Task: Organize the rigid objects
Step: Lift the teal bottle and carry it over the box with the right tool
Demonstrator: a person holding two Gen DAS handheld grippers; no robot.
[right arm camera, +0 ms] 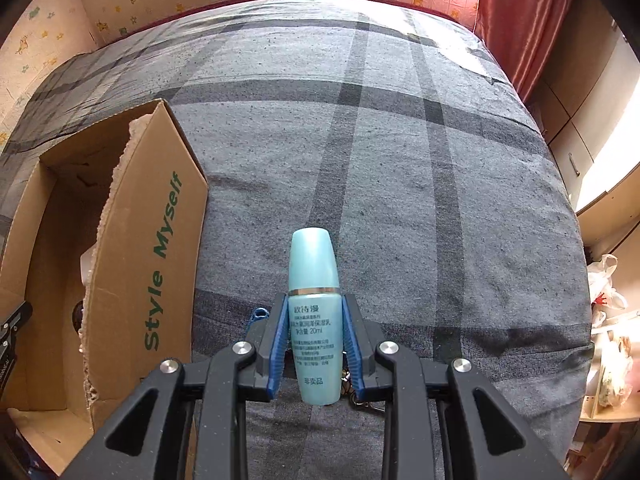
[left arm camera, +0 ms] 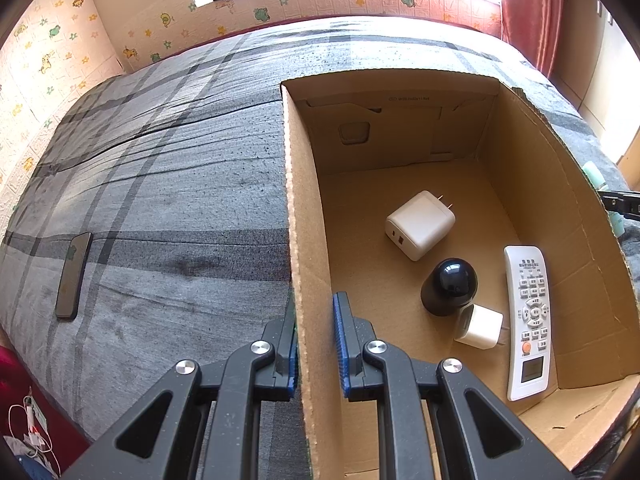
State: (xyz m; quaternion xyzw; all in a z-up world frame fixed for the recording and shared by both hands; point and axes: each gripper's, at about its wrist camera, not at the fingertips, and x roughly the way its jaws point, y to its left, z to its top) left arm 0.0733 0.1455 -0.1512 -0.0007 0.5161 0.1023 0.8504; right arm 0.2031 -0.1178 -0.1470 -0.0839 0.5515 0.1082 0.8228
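Left wrist view: the left gripper (left arm camera: 316, 344) is seen clamped on the near-left wall of the open brown cardboard box (left arm camera: 296, 208), one blue pad outside, one inside, so the box is held steady on the grey plaid bedcover (left arm camera: 168, 184). Inside are seen a large white wall charger w/ prongs (left arm camera: 420, 225), a black rounded-top cylinder (left arm camera: 449, 286), a small white cube charger (left arm camera: 480, 326) touching it, and a long white remote control (left arm camera: 528, 320) along the right wall. A dark phone (left arm camera: 73, 276) is left on the cover, well apart to the left. Right wrist view: the right gripper (right arm camera: 315, 340) is closed on a small teal plastic lotion bottle (right arm camera: 314, 312), held at the lower body, cap end pointing away along the fingers, so its long axis runs w/ the claw. Key relation: the box opening lies to the left of the bottle, past the printed right wall; the carry is judged to go left and over that wall, w/ free floor at the back.
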